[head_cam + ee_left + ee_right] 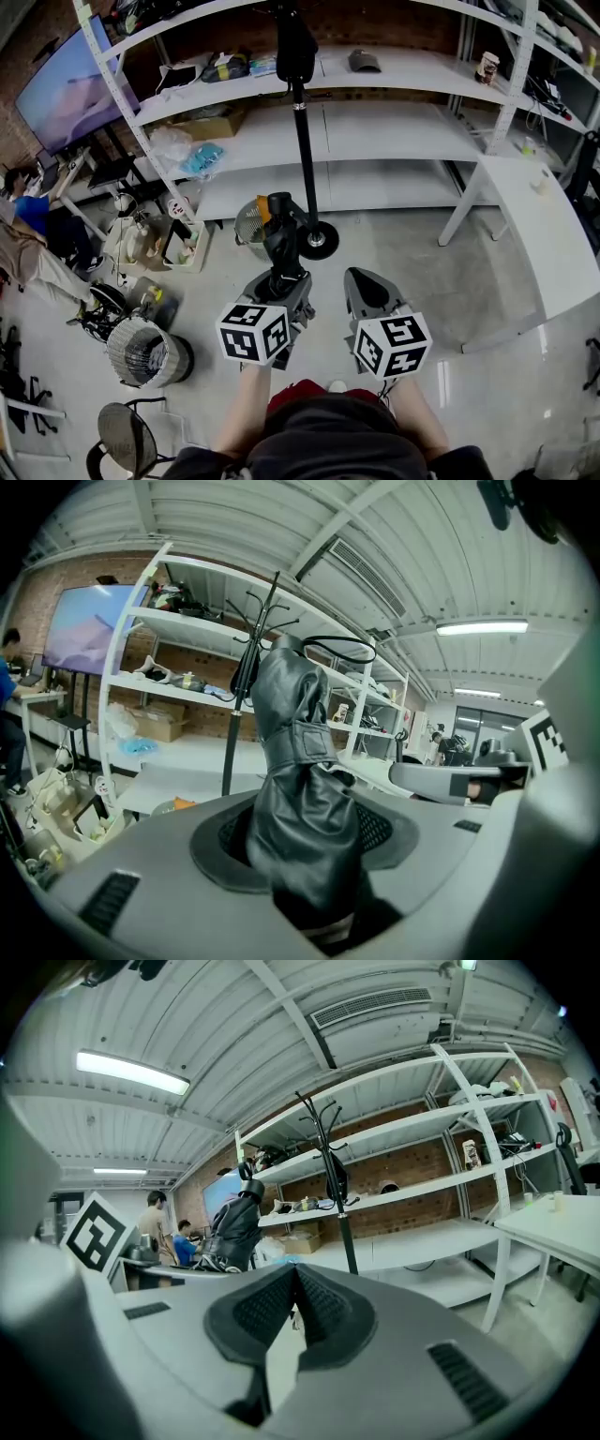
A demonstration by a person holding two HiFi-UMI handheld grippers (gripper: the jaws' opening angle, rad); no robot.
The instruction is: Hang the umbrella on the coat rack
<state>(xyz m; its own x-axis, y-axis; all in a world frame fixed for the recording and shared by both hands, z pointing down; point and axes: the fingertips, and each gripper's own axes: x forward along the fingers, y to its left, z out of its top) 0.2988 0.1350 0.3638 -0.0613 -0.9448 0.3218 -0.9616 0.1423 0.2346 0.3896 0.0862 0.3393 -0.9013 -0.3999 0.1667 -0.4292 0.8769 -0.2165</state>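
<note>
A workshop with a brick back wall (pixel 389 26), white metal shelving (pixel 375 131) along it and a glossy grey floor (pixel 441 281). Beyond both hand-held grippers, in front of the shelving, stands the coat rack (pixel 302 141), a black pole on a round base, with a dark item (pixel 295 47) hanging high on it. The left hand-held gripper (pixel 279 281) pinches a folded black umbrella (pixel 300 789) near its lower end. The jaws press on its bundled fabric from both sides, and the umbrella rises out of them nearly upright, leaning a little away. A fastened strap (pixel 302 738) wraps its middle and a thin wrist loop (pixel 339 650) curls from its top end. Seen along the left hand-held gripper, the coat rack's pole is just left of the umbrella and farther off, with its hooks (pixel 272 607) branching above the umbrella's top; the two are apart. The right hand-held gripper (pixel 295 1283) is beside the left one, to its right, at about the same reach. Its jaws are pressed together at the tips with nothing between them. From it, the umbrella shows to the left and the coat rack ahead, a little right. A white desk (pixel 548 234) stands off to the right of the right hand-held gripper. A wall screen (pixel 66 89) hangs far to the left of the left one, and a wire waste basket (pixel 141 352) sits on the floor left of it and nearer the person
</note>
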